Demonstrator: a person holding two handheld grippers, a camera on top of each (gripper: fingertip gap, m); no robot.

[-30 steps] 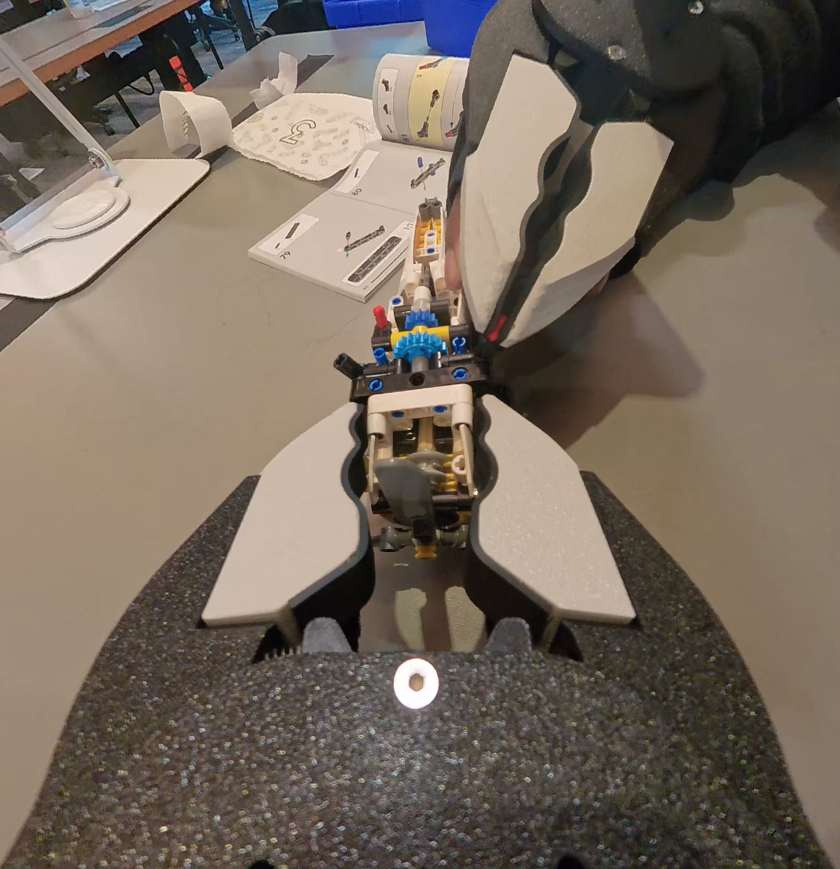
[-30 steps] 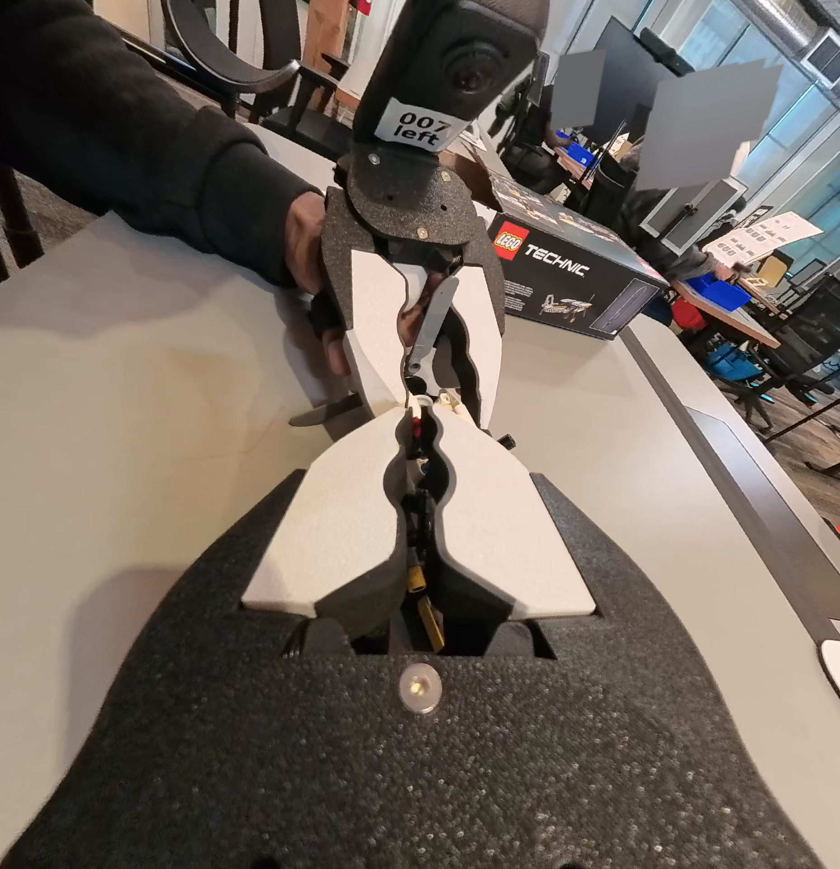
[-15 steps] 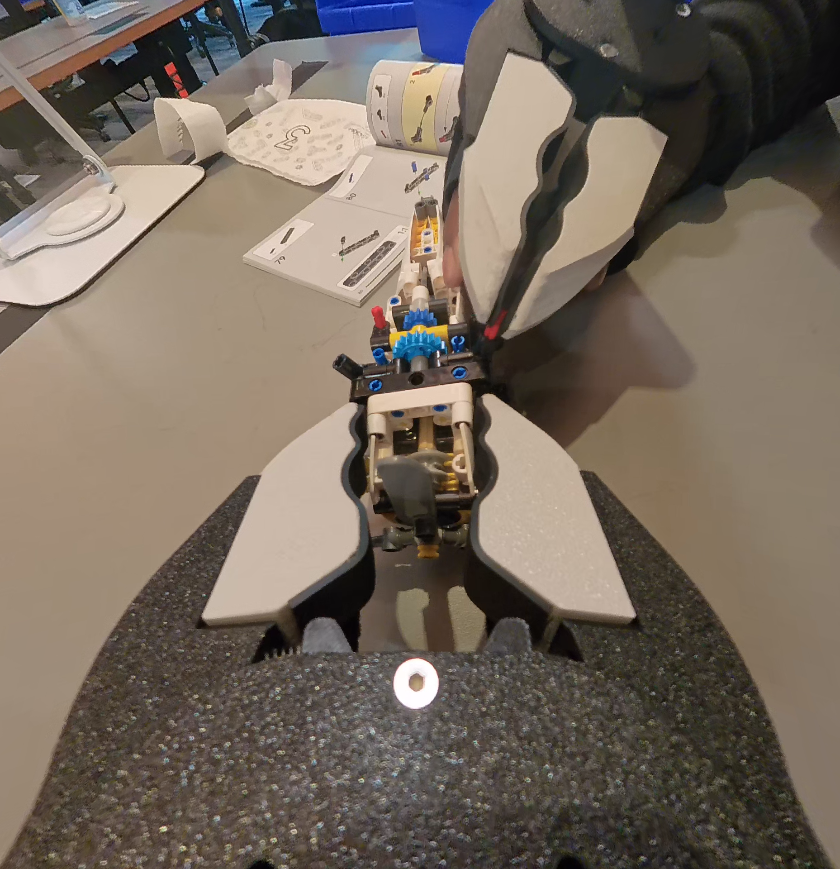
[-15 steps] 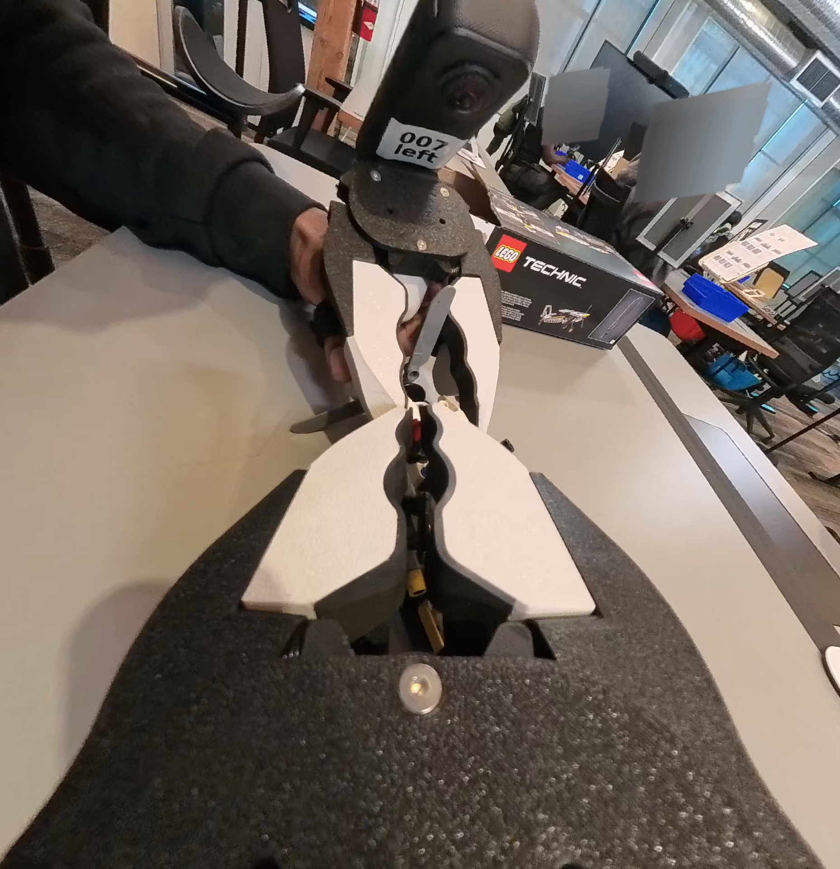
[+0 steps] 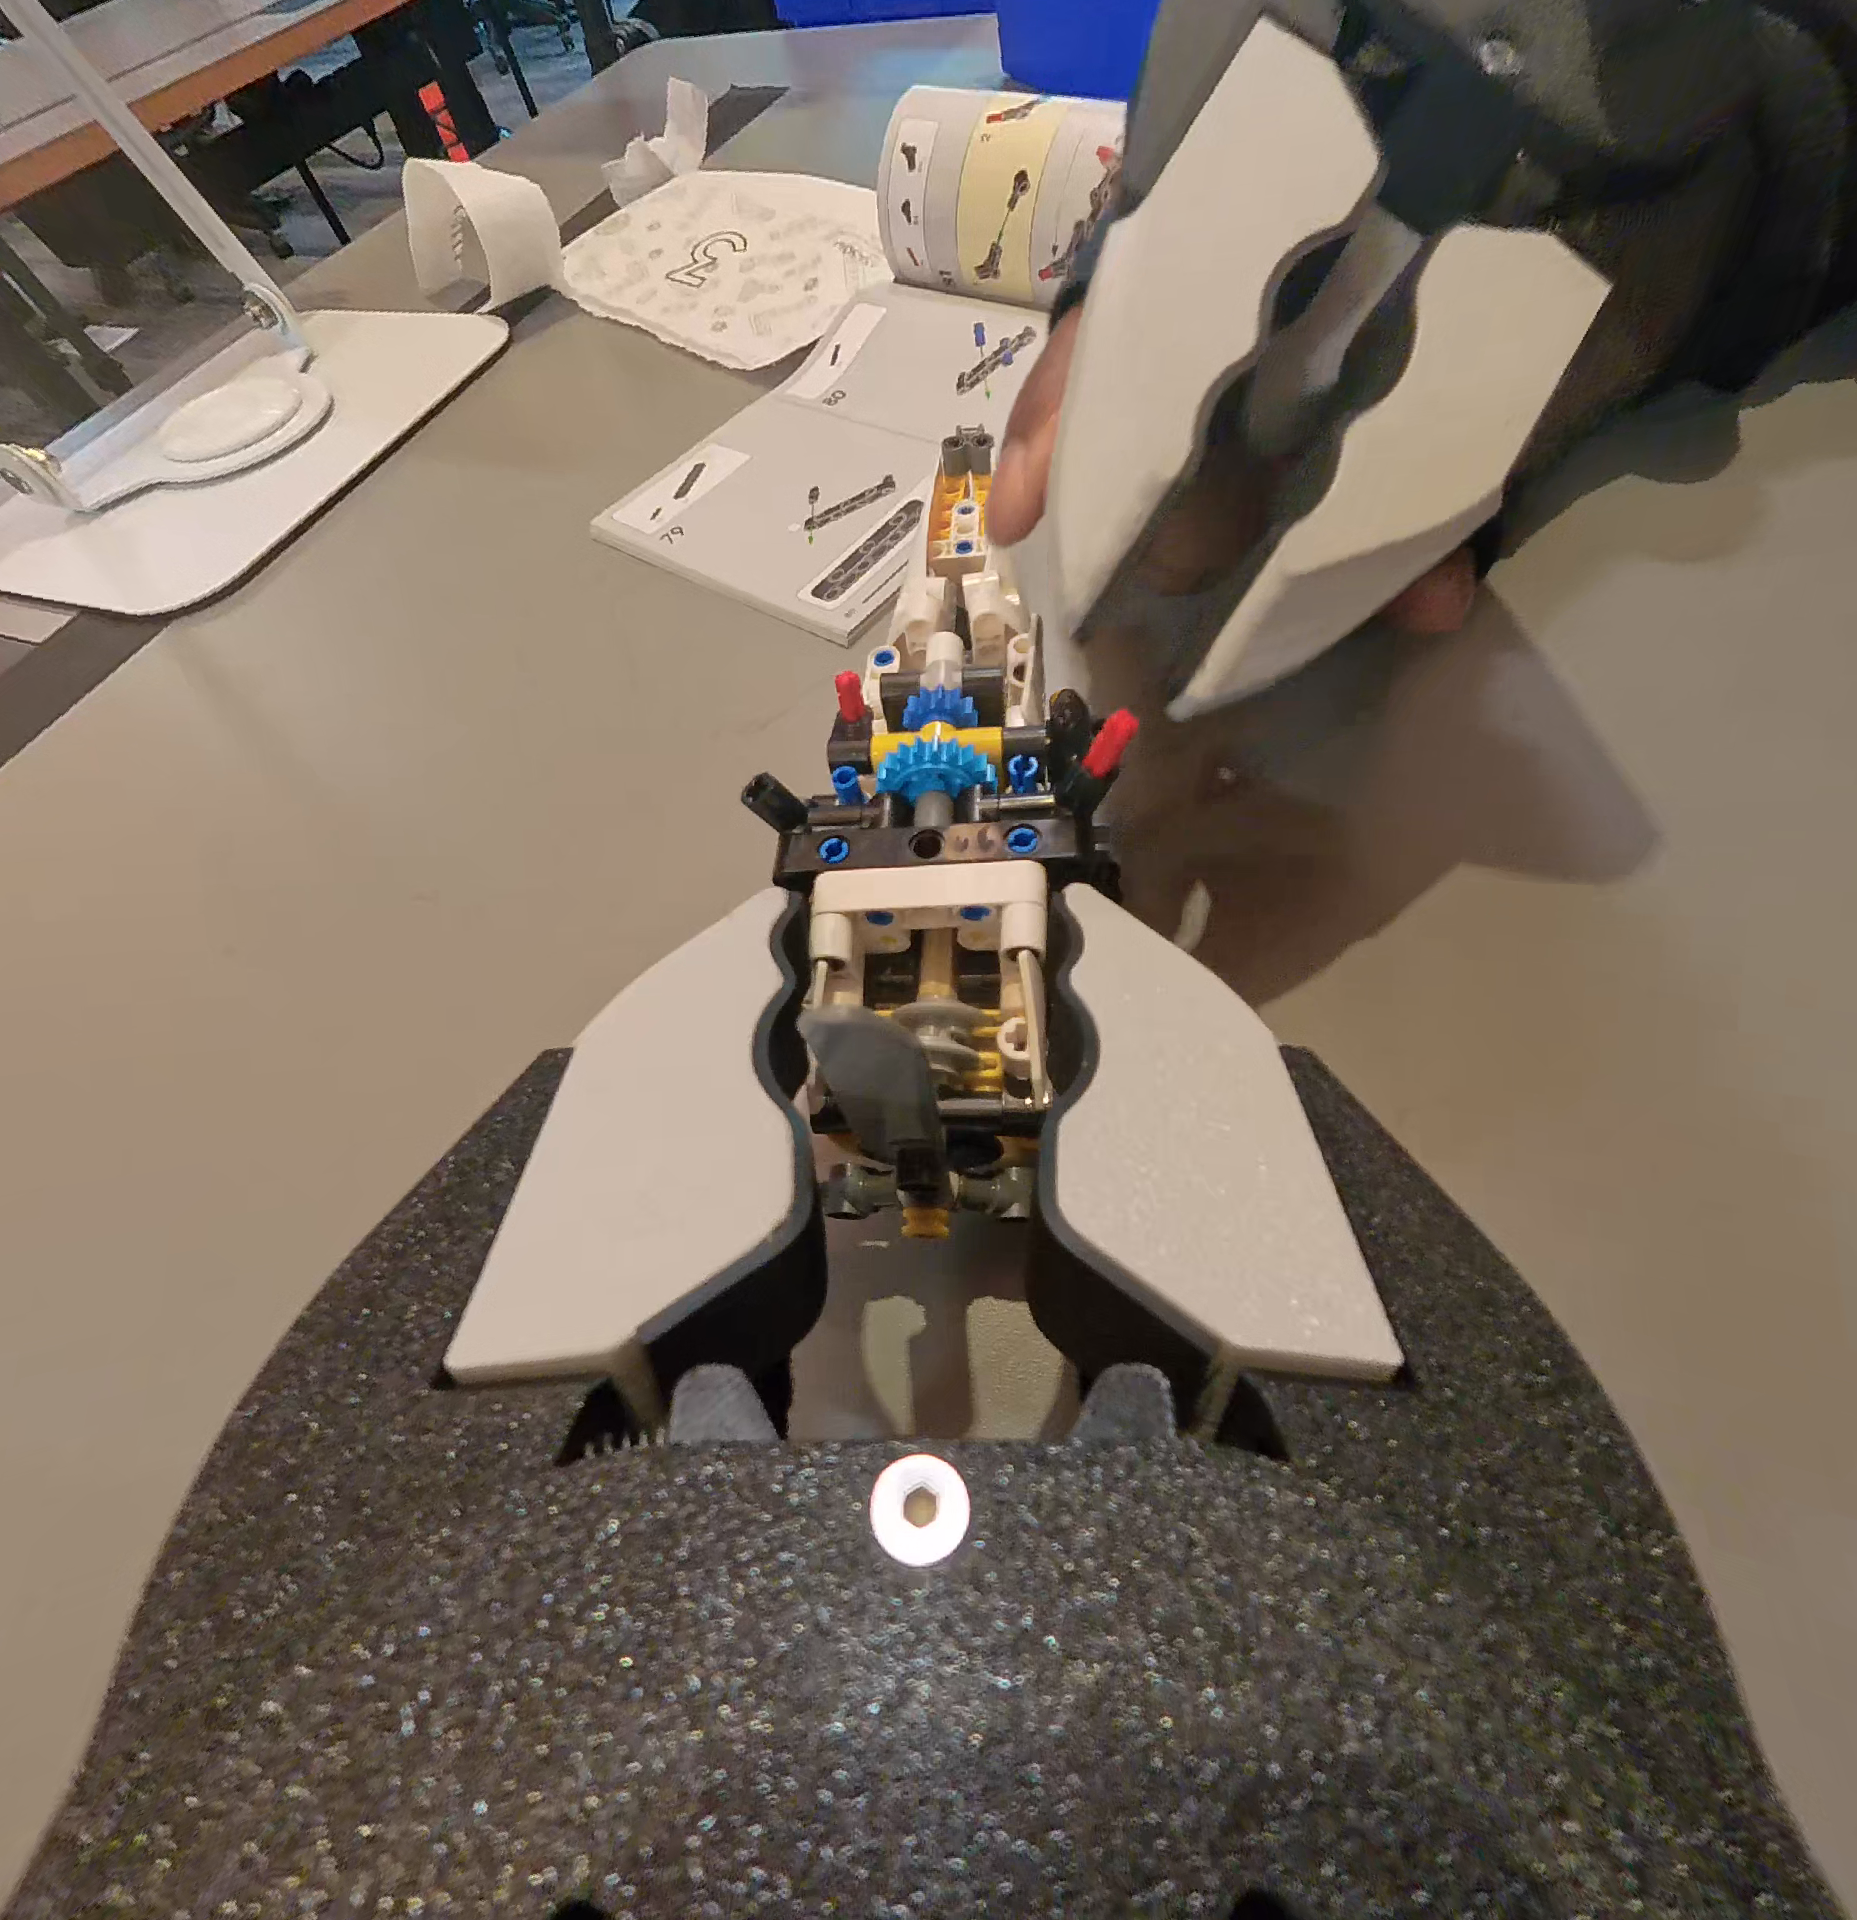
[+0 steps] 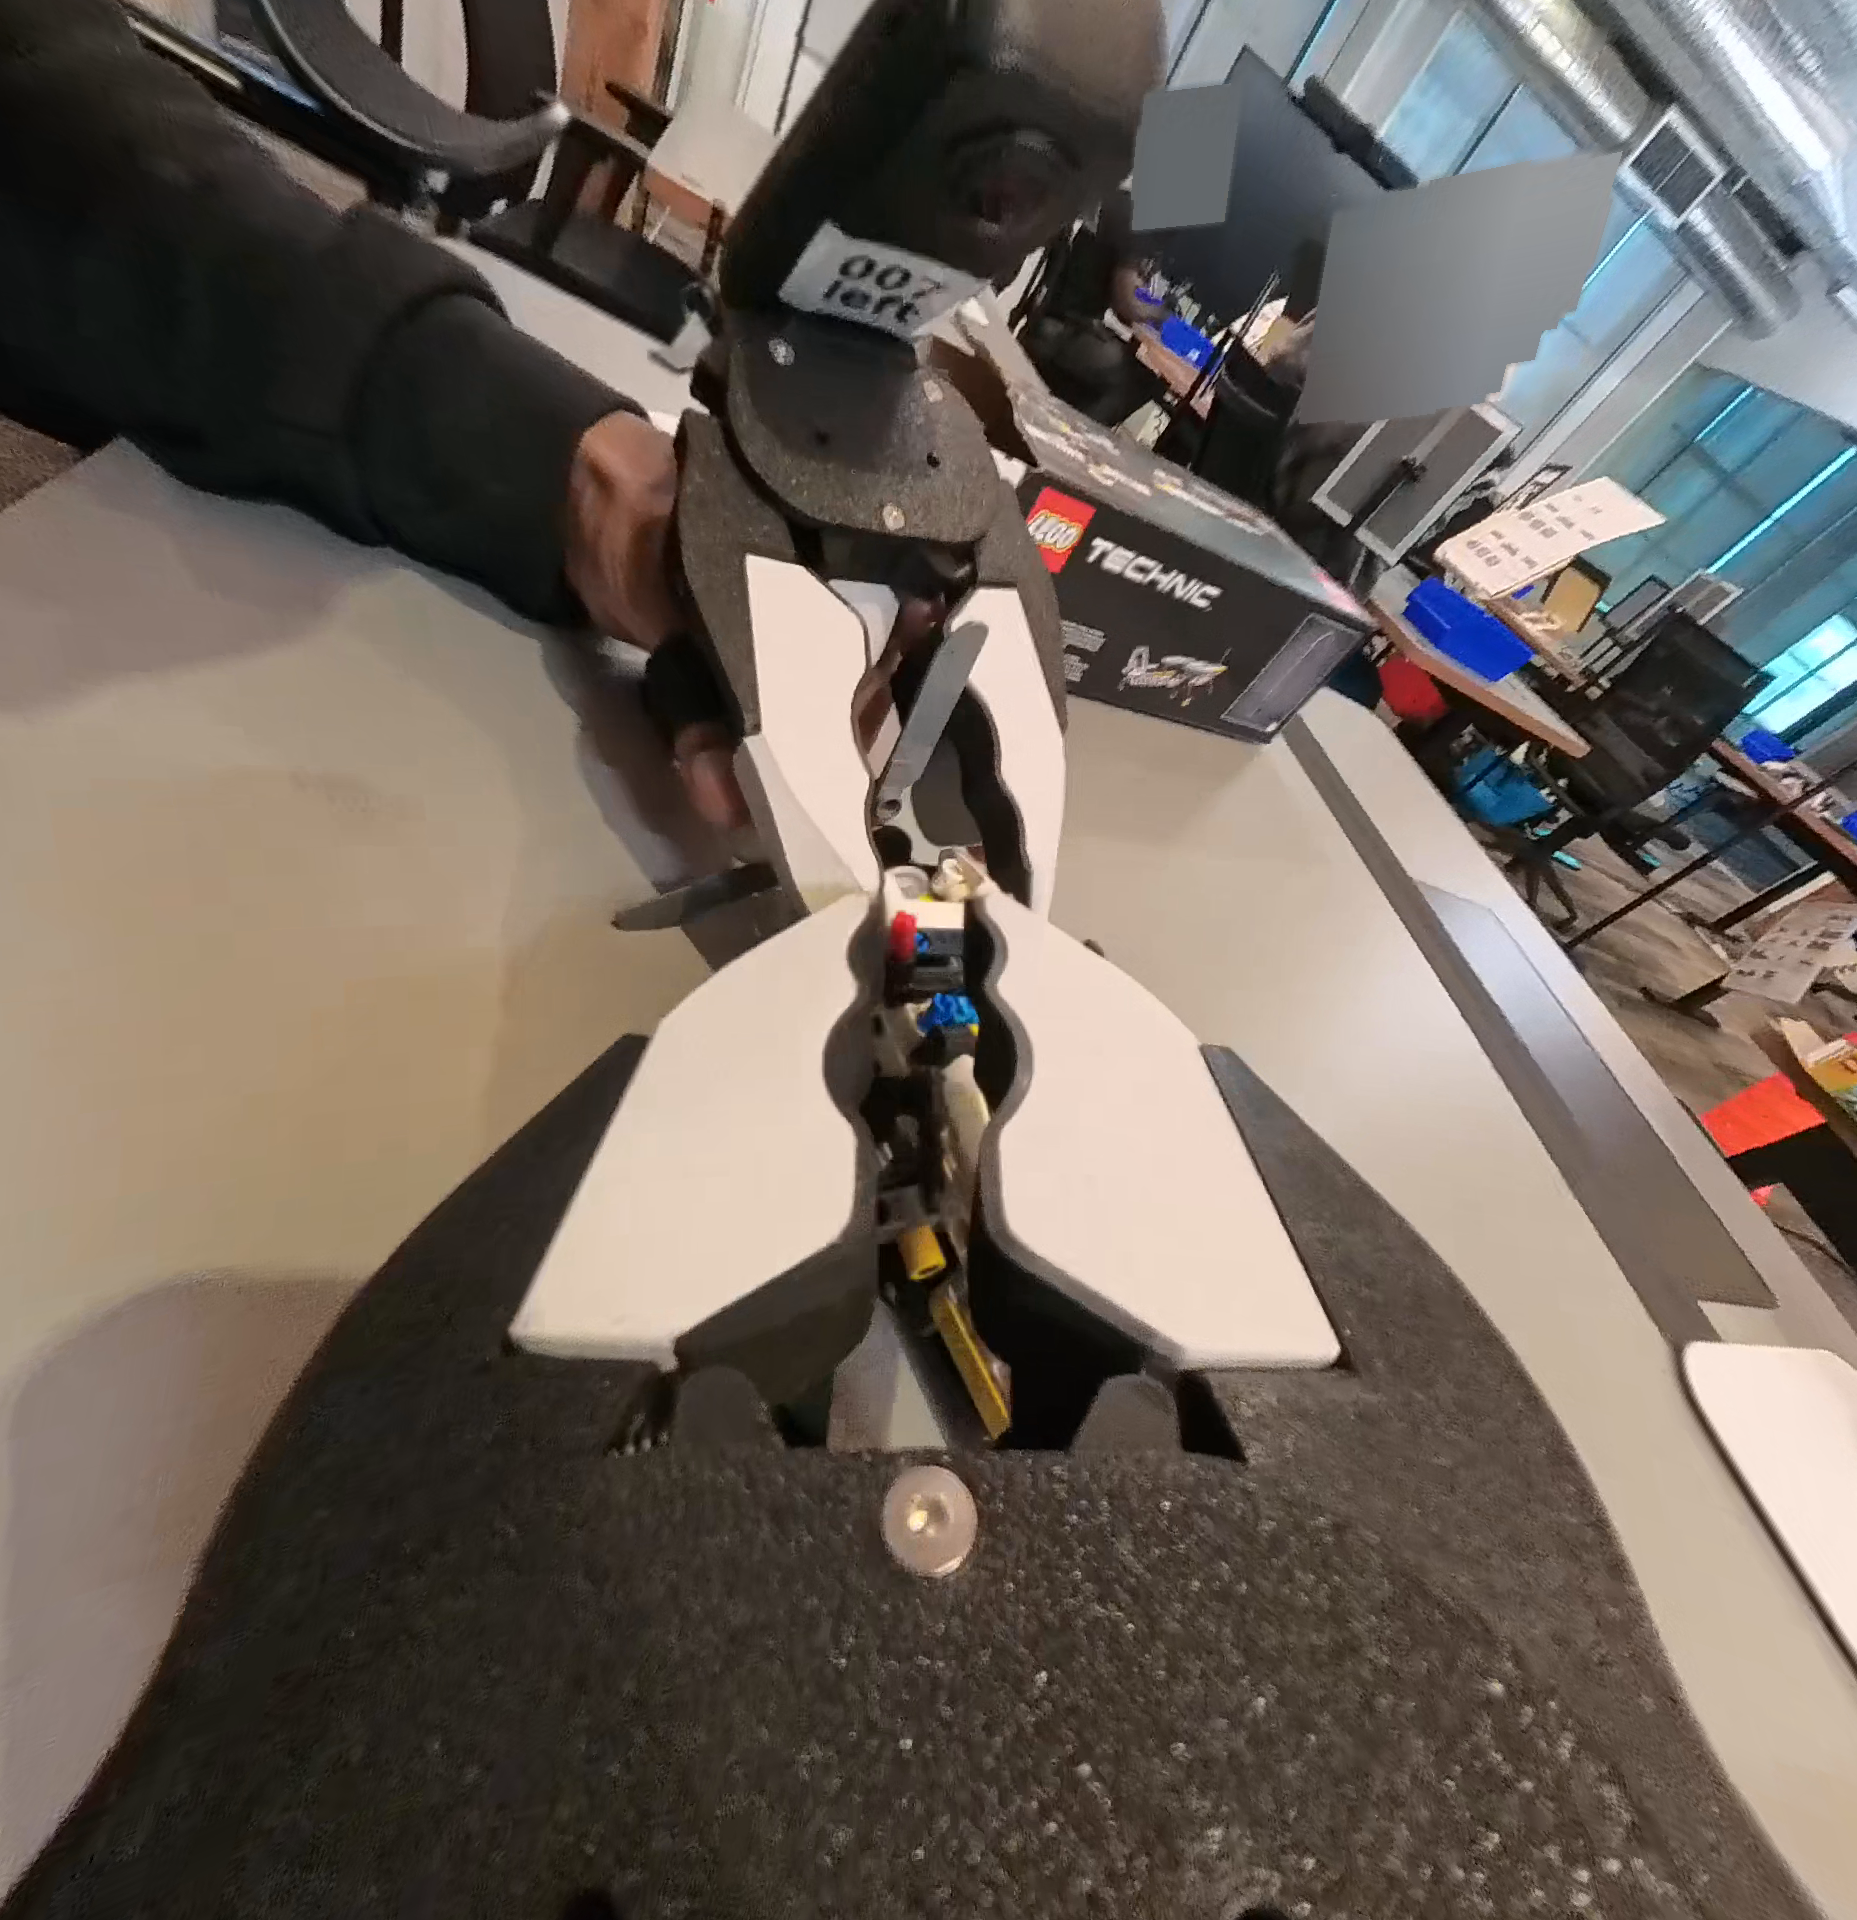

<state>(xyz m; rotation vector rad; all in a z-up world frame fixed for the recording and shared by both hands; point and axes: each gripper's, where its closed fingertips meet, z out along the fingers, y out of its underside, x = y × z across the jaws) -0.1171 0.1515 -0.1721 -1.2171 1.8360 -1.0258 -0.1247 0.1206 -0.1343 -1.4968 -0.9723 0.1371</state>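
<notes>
— Left gripper [image 5: 924, 997]?
— Jaws clamped on the near end of the brick-built model [image 5: 929, 831], above the desk [image 5: 332, 935].
— Right gripper [image 5: 1142, 675]?
— Jaws parted, released, just above the model's red pin [image 5: 1106, 743].

The left gripper [image 5: 929, 925] clamps a brick-built model [image 5: 929, 831] on the grey table [image 5: 332, 831], while the right gripper [image 5: 1142, 665] hovers open above an instruction booklet [image 5: 799, 520].
</notes>
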